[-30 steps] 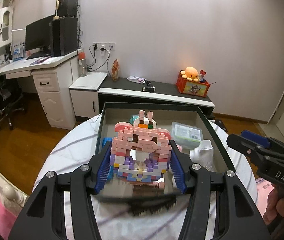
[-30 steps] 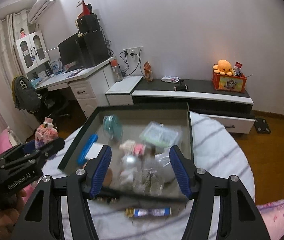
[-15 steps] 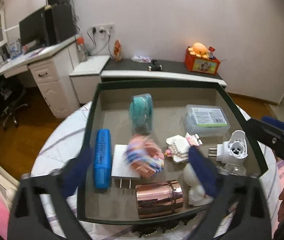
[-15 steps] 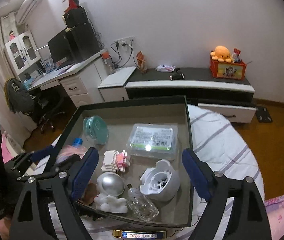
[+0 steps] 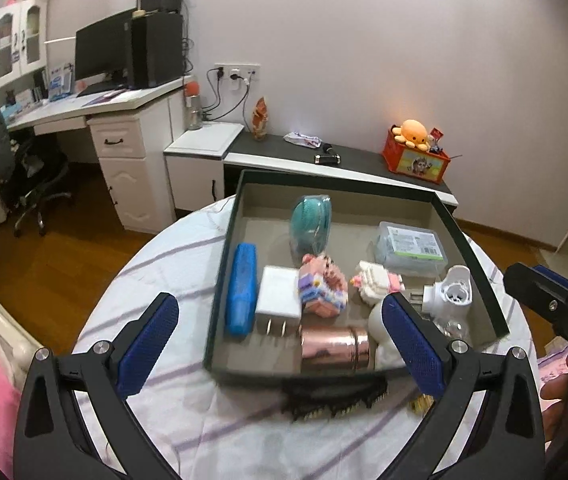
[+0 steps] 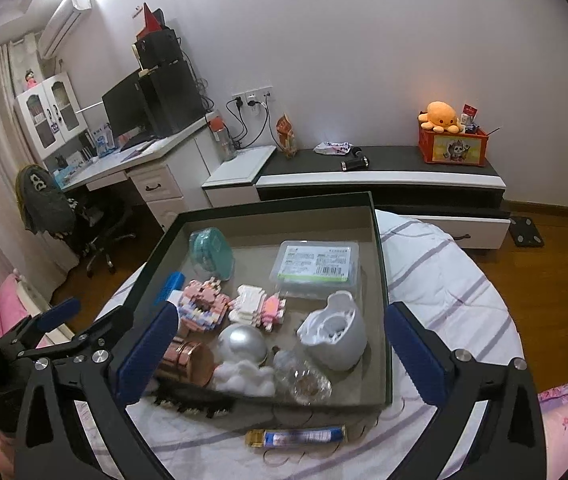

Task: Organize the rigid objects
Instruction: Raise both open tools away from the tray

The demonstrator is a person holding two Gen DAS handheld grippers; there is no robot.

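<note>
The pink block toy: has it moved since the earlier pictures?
Yes. The pink block toy was between the left gripper fingers at the tray's near edge; now it lies inside the tray, beside the white charger.

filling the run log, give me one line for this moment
left tool: open, empty | right tool: opening, empty | pink block figure: in tray | comb, tube: outside tray

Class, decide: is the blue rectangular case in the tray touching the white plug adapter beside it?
Apart. The left wrist view shows a strip of tray floor between the blue rectangular case and the white plug adapter.
</note>
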